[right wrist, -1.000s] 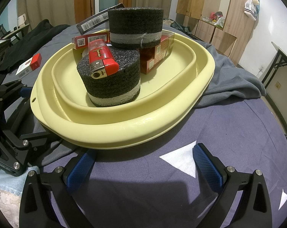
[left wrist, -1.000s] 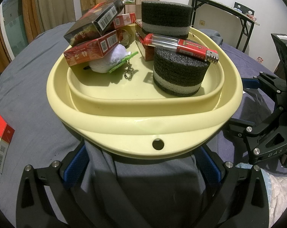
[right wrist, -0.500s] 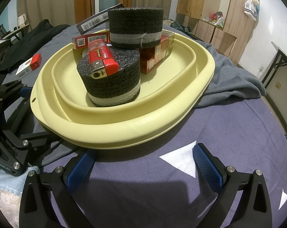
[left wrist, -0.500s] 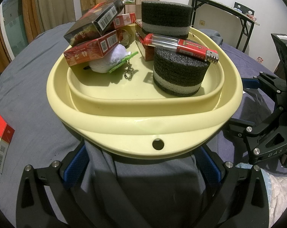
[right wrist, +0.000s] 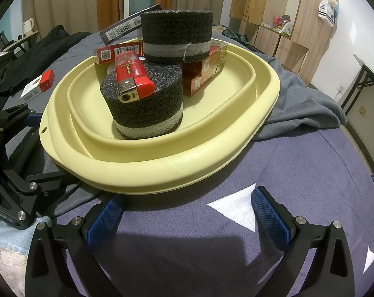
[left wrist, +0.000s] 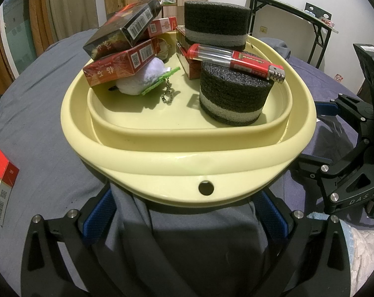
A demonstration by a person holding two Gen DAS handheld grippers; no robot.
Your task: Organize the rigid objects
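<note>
While both grippers sit low at the near edge, the yellow tray (left wrist: 187, 153) rests on a grey cloth (right wrist: 306, 104) over the blue-covered surface, possibly a bed. Left gripper (left wrist: 187, 219) fingers spread wide, holding nothing, just under the tray rim. Right gripper (right wrist: 187, 219) fingers likewise apart and empty, tips near the tray's edge.

In the tray: a near foam cylinder (left wrist: 234, 99), black with a grey band, with a red lighter (left wrist: 239, 60) lying across its top. A second foam cylinder (left wrist: 216, 23) sits on red boxes (right wrist: 204, 71) behind. On the tray's other side, a dark box (left wrist: 122, 36) leans on a red pack (left wrist: 120, 65), itself over a white plush keychain (left wrist: 140, 79).

Outside the tray, a red-and-white pack (left wrist: 1, 188) lies on the cover, well apart.
</note>
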